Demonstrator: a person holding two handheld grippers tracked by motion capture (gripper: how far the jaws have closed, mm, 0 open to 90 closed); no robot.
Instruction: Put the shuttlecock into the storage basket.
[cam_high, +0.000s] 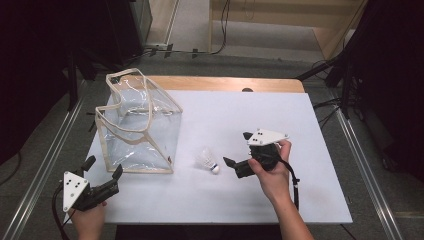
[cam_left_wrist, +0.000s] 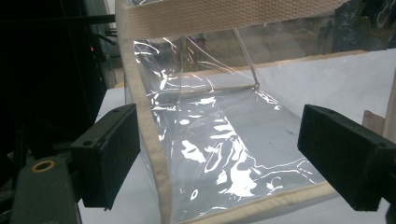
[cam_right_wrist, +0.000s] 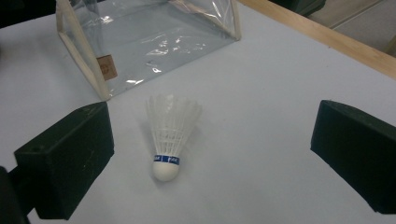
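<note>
A clear plastic tote bag (cam_high: 137, 125) with beige webbing trim stands upright at the table's left. A white feather shuttlecock (cam_high: 209, 161) with a blue band lies just right of the bag, cork end toward me. My left gripper (cam_high: 104, 167) is open at the bag's near left corner. In the left gripper view the bag (cam_left_wrist: 210, 116) rises close between the spread jaws of the left gripper (cam_left_wrist: 229, 149), untouched. My right gripper (cam_high: 237, 148) is open, a little right of the shuttlecock. In the right gripper view the shuttlecock (cam_right_wrist: 170, 135) lies between and just ahead of the right gripper (cam_right_wrist: 210, 154), with the bag (cam_right_wrist: 149, 42) behind.
A white mat (cam_high: 280, 115) covers the wooden table (cam_high: 225, 82); its right half and front strip are bare. Dark stands and cables line the floor on both sides, with metal rails (cam_high: 55, 145) along the table.
</note>
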